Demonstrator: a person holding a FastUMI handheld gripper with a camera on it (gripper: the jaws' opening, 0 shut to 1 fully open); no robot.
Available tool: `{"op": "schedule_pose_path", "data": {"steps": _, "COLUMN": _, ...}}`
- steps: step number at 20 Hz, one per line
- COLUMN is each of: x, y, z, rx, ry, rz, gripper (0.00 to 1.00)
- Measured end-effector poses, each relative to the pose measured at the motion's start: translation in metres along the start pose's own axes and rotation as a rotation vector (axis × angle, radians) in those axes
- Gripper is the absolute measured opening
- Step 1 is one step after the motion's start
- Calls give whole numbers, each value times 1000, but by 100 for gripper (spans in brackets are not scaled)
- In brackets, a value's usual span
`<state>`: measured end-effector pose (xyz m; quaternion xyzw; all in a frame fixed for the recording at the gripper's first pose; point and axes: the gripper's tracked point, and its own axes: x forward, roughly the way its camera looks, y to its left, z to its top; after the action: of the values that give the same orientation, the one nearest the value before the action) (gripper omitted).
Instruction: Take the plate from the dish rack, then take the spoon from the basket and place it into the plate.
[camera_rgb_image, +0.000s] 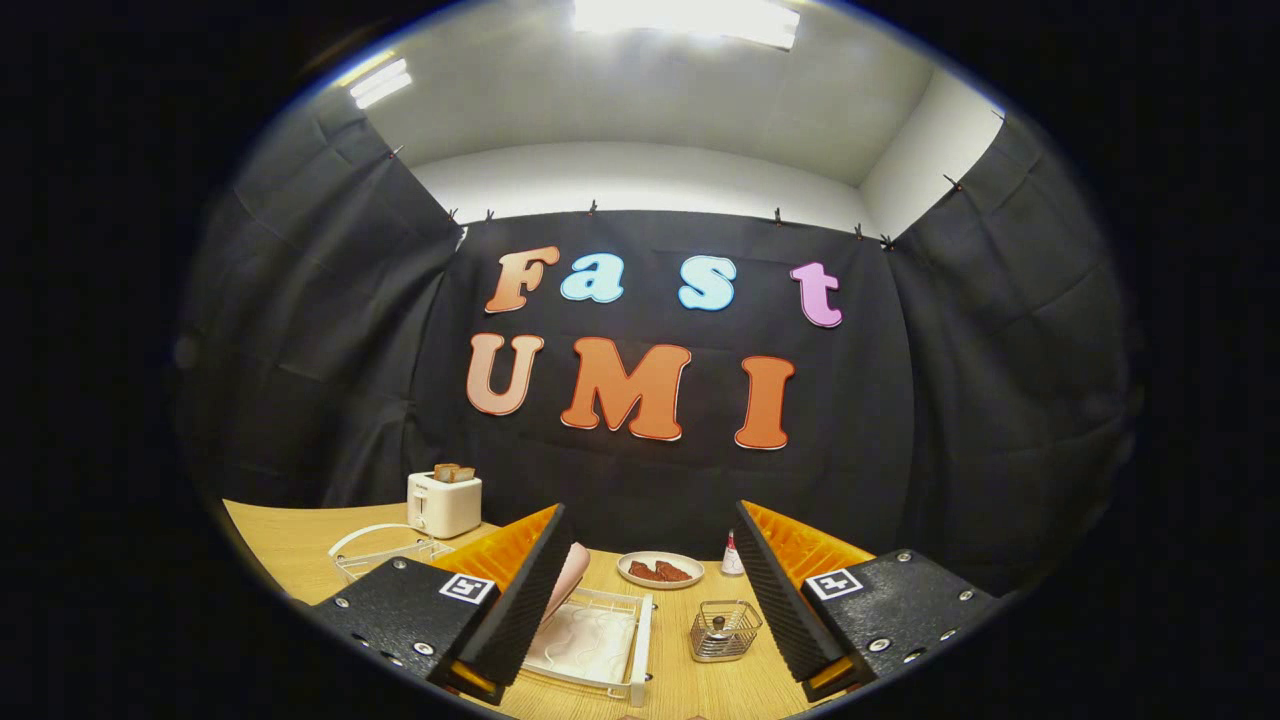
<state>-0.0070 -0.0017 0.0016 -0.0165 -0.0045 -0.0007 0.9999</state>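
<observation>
No readable text, brand or number can be made out on the things on the tabletop (300, 545). The hand-held gripper (650, 590), its fingers spread wide apart with nothing between them, carries a square black-and-white coded marker on each finger housing; these are patterns, not words. The small bottle (732, 556) bears a label too small to make out.

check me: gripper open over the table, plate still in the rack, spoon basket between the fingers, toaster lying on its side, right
Not quite. In the gripper view the toaster stands upright. The rest holds: gripper open, plate in the rack, basket between the fingers.
</observation>
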Motion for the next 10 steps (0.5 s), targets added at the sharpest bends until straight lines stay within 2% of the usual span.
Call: {"op": "schedule_pose_path", "data": {"steps": 10, "x": 9, "y": 26, "z": -19, "rx": 68, "ry": 104, "rz": 50, "gripper": 97}}
